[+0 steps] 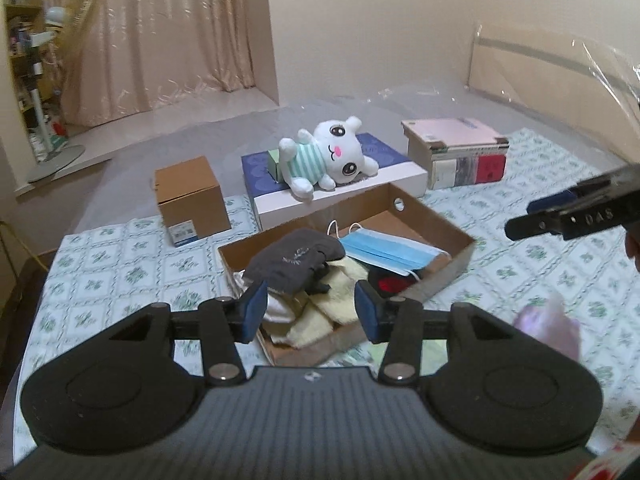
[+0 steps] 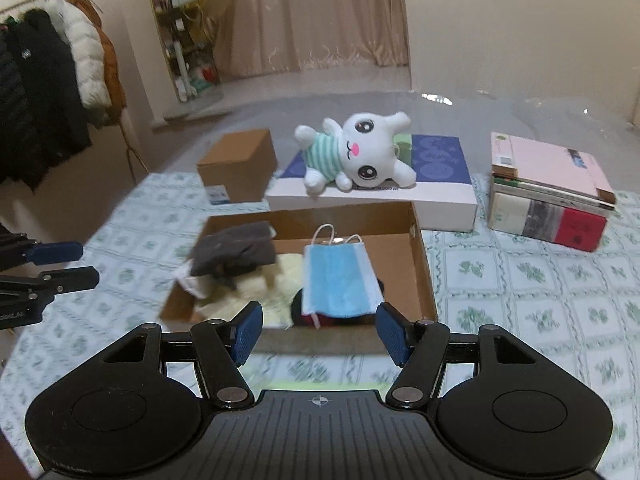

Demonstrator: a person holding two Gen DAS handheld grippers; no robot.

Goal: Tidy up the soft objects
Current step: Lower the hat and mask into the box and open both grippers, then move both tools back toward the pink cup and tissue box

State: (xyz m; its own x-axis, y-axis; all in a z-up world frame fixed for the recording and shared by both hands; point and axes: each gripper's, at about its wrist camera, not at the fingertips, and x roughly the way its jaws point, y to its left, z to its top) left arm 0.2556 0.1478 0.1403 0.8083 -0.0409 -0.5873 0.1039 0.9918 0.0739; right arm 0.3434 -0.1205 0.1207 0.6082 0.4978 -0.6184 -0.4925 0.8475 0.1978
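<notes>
An open cardboard tray (image 1: pixel 460 258) (image 2: pixel 422 264) on the patterned bedspread holds a grey cloth (image 1: pixel 296 258) (image 2: pixel 236 250), a blue face mask (image 1: pixel 390 250) (image 2: pixel 338 280), cream fabric (image 1: pixel 320 316) (image 2: pixel 256 296) and a dark red-and-black item (image 1: pixel 388 284). A white plush bunny (image 1: pixel 332 156) (image 2: pixel 356 154) lies on a blue-topped white box (image 1: pixel 384 152) (image 2: pixel 440 160) behind the tray. My left gripper (image 1: pixel 311 310) is open and empty above the tray's near end. My right gripper (image 2: pixel 320 334) is open and empty at the tray's front edge. A blurred pink soft thing (image 1: pixel 548 326) lies to the right.
A small brown carton (image 1: pixel 190 198) (image 2: pixel 240 164) stands at the back left. A stack of books (image 1: pixel 460 152) (image 2: pixel 552 196) stands at the back right. Coats (image 2: pixel 52 88) hang at left, with shelves (image 2: pixel 180 28) and a curtain (image 2: pixel 320 16) beyond the bed.
</notes>
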